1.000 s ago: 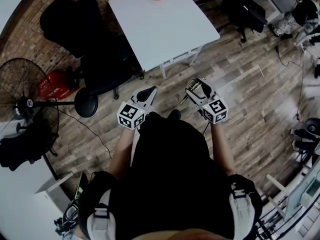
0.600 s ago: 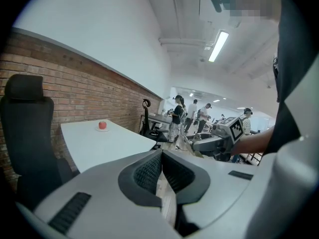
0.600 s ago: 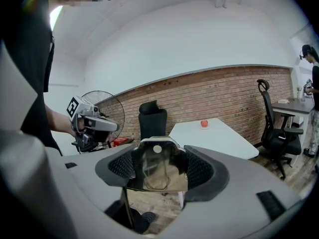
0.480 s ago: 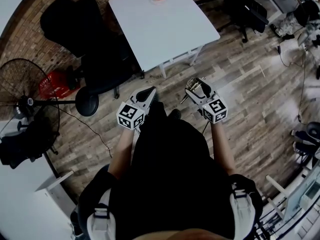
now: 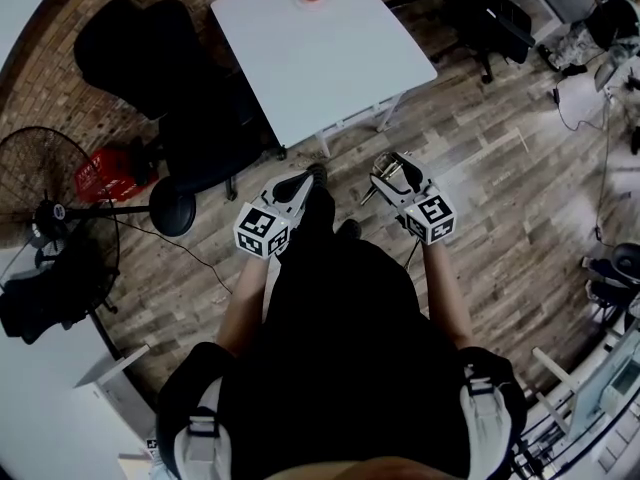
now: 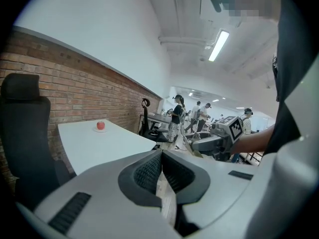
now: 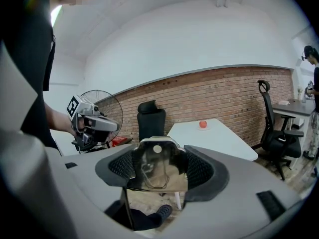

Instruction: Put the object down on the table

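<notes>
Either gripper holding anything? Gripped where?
Right gripper clamps a shiny metal piece across its holed end, jaws on both edges; left gripper shut, empty.

An open-plan office. From the head view, a white table [image 5: 330,58] stands at 12 o'clock on a wood-plank floor [image 5: 500,188], a black swivel chair [image 5: 150,48] at 10 o'clock and another [image 5: 490,18] at 1 o'clock. A pedestal fan [image 5: 45,208] stands at 9 o'clock and cables [image 5: 575,118] trail at 2 o'clock. The left gripper view shows a brick wall [image 6: 75,93], a ceiling strip light [image 6: 219,45], and people [image 6: 177,116] standing among far desks.
</notes>
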`<state>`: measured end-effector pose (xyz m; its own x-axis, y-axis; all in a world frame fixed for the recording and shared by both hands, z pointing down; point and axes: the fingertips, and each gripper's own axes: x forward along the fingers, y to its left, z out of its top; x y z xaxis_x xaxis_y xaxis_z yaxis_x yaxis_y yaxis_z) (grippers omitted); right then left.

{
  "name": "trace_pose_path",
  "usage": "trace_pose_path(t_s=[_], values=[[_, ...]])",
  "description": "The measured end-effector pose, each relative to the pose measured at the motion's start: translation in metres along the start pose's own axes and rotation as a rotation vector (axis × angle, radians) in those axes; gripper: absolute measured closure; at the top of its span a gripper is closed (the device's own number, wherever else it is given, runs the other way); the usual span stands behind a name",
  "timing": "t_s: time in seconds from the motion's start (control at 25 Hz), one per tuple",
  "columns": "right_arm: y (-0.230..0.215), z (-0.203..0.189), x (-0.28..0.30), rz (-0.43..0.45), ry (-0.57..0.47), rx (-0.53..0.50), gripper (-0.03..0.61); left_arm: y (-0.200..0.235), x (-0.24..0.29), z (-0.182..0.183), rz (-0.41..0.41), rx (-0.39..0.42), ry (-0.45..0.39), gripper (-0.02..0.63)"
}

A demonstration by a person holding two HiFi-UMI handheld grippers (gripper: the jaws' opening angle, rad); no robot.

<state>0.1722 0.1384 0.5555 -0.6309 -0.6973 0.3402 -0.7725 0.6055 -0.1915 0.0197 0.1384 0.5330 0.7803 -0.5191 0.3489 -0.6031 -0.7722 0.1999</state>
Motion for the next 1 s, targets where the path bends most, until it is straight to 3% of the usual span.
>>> trace_pose_path(t_s=[1.0], values=[[-0.03,0.017,0.042,-0.035,0.025,-0.01,0.293,0.057,0.036,0.015,-0.028,-0.029,-0.016,0.594]])
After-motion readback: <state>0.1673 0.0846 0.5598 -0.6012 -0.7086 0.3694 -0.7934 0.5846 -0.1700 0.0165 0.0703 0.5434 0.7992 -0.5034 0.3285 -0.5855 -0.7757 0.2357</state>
